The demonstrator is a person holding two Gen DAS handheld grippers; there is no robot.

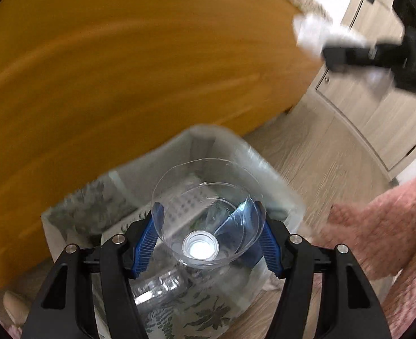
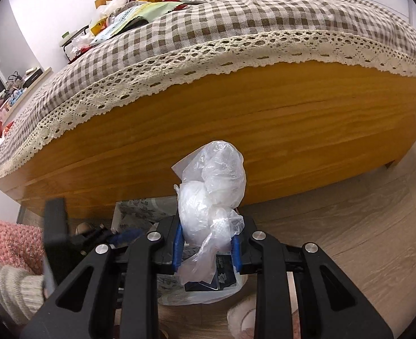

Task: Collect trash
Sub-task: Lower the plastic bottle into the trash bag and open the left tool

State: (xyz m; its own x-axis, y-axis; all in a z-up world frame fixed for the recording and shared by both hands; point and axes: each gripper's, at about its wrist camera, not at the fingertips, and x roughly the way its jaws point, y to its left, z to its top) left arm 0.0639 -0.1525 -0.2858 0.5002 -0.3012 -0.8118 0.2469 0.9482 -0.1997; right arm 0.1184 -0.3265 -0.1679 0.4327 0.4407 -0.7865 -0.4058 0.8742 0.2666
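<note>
The left gripper clamps a clear plastic bottle top, cut off below the shoulder, its blue ribbed fingers pressing on either side of the flared wall. The cut piece points its white-capped neck back toward the camera and its open rim away. Right under it stands a bin lined with a translucent plastic bag, leaf-patterned on its sides, and a crushed clear plastic bottle lies inside. The bin sits on pale wood-grain flooring, just beside the orange wooden bed frame. A fuzzy pink sleeve shows at the right edge.

The right gripper stands narrow, closed on a crumpled bundle of clear plastic wrap that rises above its blue fingertips; loose film hangs down between them. In the left wrist view this gripper is a blur at the upper right, well above the bin. Beyond the bundle runs the same bed frame, covered by a brown-and-white checked bedspread with cream lace trim. More wrappers and bags lie heaped near the headboard end of the bed.
</note>
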